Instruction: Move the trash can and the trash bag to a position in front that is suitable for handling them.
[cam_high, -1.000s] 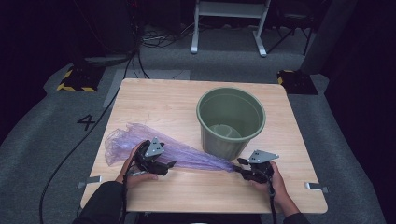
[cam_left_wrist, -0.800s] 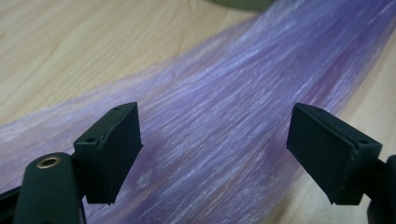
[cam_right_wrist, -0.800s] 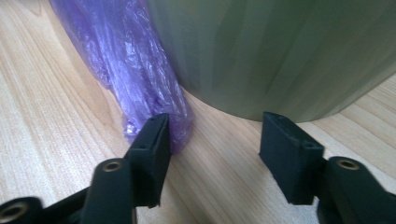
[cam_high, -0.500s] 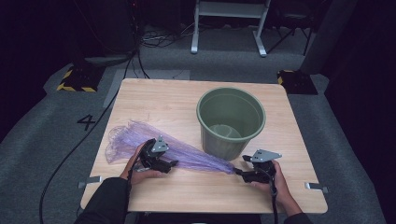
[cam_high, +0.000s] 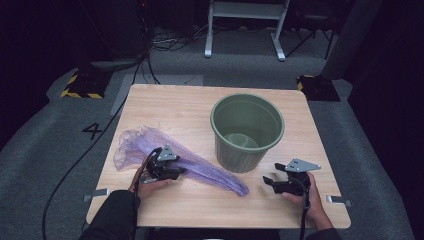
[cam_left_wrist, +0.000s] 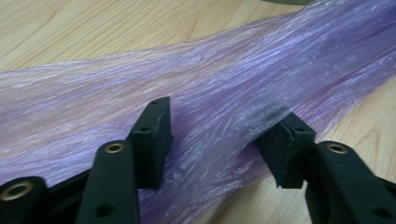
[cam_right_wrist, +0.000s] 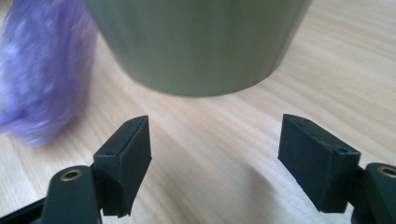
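Purple plastic bag (cam_high: 175, 160) lying on the bench (cam_high: 165, 107), long axis running toward the green bucket (cam_high: 247, 131).
Left hand-held gripper (cam_left_wrist: 219, 140) straddles it, jaws apart; right hand-held gripper (cam_high: 270, 183), open and empty, sits just beyond its tapered end.

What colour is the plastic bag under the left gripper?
Translucent purple. The plastic bag shows best in the left gripper view, between the open left gripper.

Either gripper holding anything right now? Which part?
Nothing is held. The left gripper has open jaws straddling the purple plastic bag mid-length; the right gripper is open over bare table.
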